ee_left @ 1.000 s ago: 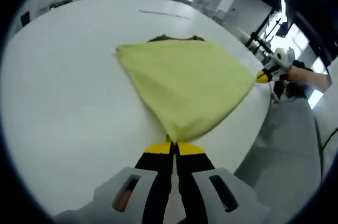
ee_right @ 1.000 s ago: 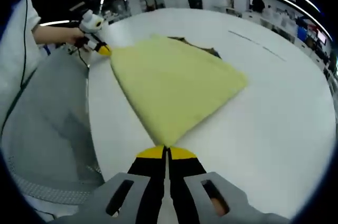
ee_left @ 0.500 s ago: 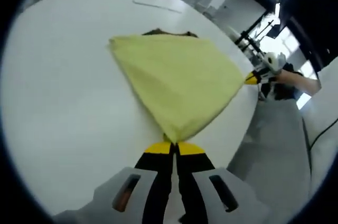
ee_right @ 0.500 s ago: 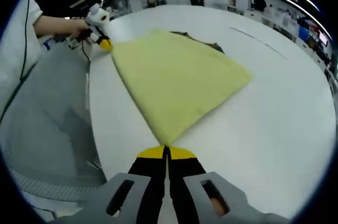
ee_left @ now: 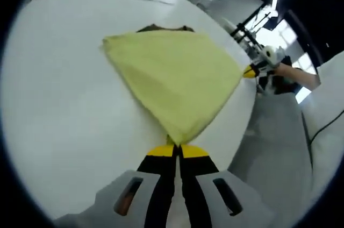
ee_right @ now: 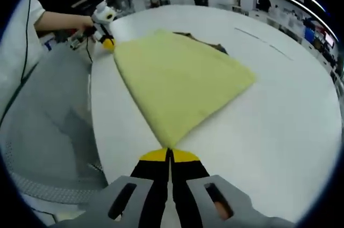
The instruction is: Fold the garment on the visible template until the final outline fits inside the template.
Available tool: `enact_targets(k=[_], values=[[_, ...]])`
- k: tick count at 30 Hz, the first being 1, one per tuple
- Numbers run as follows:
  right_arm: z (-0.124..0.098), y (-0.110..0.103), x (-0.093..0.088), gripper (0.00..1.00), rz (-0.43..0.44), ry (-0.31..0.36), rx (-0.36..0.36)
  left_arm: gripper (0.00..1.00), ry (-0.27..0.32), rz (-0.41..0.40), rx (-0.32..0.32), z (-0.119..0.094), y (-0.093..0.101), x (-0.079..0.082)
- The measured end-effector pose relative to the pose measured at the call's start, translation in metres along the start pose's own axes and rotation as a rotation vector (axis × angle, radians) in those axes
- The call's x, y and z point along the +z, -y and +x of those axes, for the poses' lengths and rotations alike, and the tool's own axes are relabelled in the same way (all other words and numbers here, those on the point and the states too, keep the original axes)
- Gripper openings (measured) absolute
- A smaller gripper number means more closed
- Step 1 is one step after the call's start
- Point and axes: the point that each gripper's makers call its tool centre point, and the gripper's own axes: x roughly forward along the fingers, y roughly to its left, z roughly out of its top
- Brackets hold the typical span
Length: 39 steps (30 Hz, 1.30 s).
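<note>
While both sets of jaws are pressed together, each pinches a near corner of the yellow garment point(ee_left: 173, 77): left gripper point(ee_left: 176, 147) on one corner in the left gripper view, right gripper point(ee_right: 169, 152) on the other in the right gripper view. The cloth lies flat on the white table point(ee_left: 59, 99), spread away from the jaws. A dark edge point(ee_left: 164, 27) peeks out from under its far side, maybe the template, can't tell. Nothing blocks the garment. In the left gripper view the other gripper sits at the cloth's right corner, held by a hand point(ee_left: 287, 72). Grey floor lies beyond the table edge. A thin line is marked on the far tabletop. Far back are desks, ceiling strip lights and bright windows. No readable writing.
</note>
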Motion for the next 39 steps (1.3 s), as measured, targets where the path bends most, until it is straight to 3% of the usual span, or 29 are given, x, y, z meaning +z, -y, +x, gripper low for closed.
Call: enact_targets(k=[15, 23, 27, 29, 34, 36, 39], values=[[0.001, 0.000, -0.001, 0.01, 0.003, -0.005, 0.001, 0.00, 0.007, -0.053, -0.028, 0.001, -0.001, -0.004], [-0.002, 0.000, -0.004, 0.01, 0.059, 0.005, -0.026, 0.01, 0.008, -0.108, 0.025, -0.008, -0.006, -0.013], [-0.012, 0.005, -0.005, 0.02, 0.087, 0.014, -0.070, 0.08, 0.034, -0.135, 0.075, -0.015, -0.011, -0.012], [-0.016, 0.007, -0.005, 0.07, 0.101, 0.012, -0.088, 0.14, 0.065, -0.148, 0.124, -0.019, -0.015, -0.008], [-0.032, 0.009, 0.001, 0.25, 0.134, 0.028, -0.147, 0.27, 0.078, -0.109, 0.177, -0.027, -0.006, -0.005], [-0.039, 0.008, 0.009, 0.32, 0.140, 0.063, -0.171, 0.32, 0.074, -0.054, 0.207, -0.030, -0.001, -0.003], [-0.047, 0.006, 0.022, 0.45, 0.199, 0.124, -0.198, 0.43, 0.089, -0.033, 0.228, -0.034, 0.010, 0.001]])
